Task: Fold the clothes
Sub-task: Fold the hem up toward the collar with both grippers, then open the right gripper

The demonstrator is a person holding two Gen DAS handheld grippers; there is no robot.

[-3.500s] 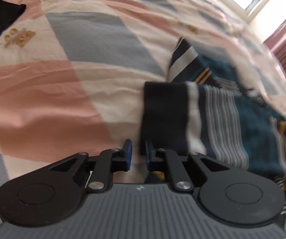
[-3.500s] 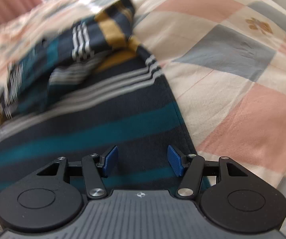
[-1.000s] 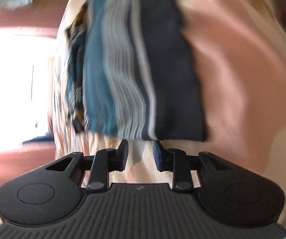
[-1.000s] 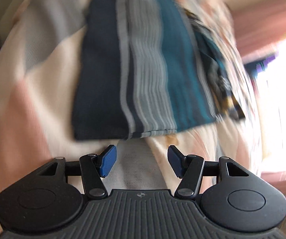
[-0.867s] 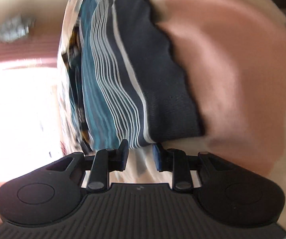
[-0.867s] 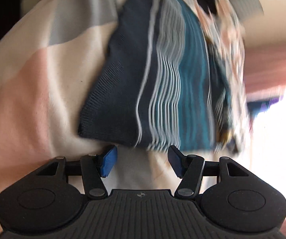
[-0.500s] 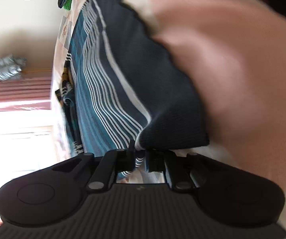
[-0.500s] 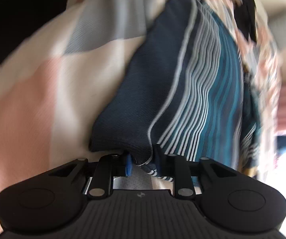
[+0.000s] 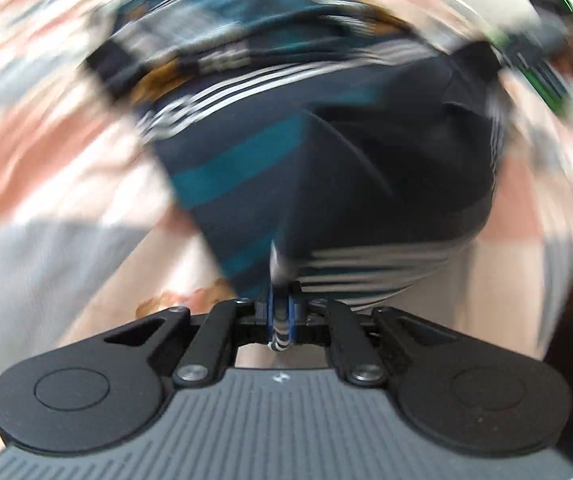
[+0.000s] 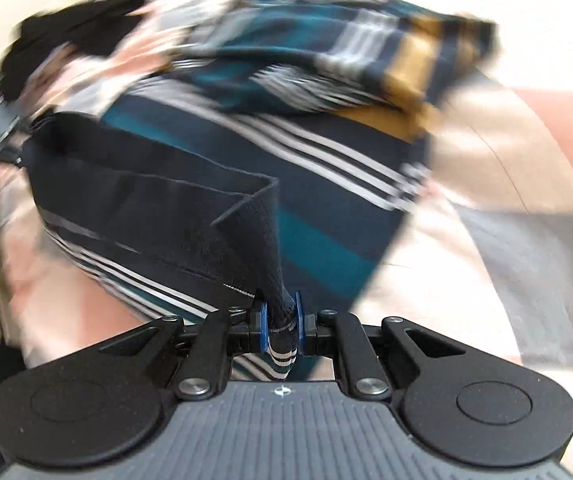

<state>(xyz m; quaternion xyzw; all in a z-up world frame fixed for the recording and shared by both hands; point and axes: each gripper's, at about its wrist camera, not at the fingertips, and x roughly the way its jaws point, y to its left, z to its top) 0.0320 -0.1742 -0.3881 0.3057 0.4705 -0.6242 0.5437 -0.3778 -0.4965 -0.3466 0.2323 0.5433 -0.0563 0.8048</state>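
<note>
Left gripper (image 9: 281, 316) clamped tight on a corner of the striped sweater (image 9: 326, 168); the cloth rises from the jaws toward 12 o'clock over the checked quilt (image 9: 58, 184). Right gripper (image 10: 279, 330) likewise pinches a sweater (image 10: 214, 200) corner, the hem running off toward 10 o'clock. Both views are motion-blurred.

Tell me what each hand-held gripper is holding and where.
Both are shut on the striped sweater: the left hand-held gripper and the right hand-held gripper each pinch its dark ribbed hem edge.
</note>
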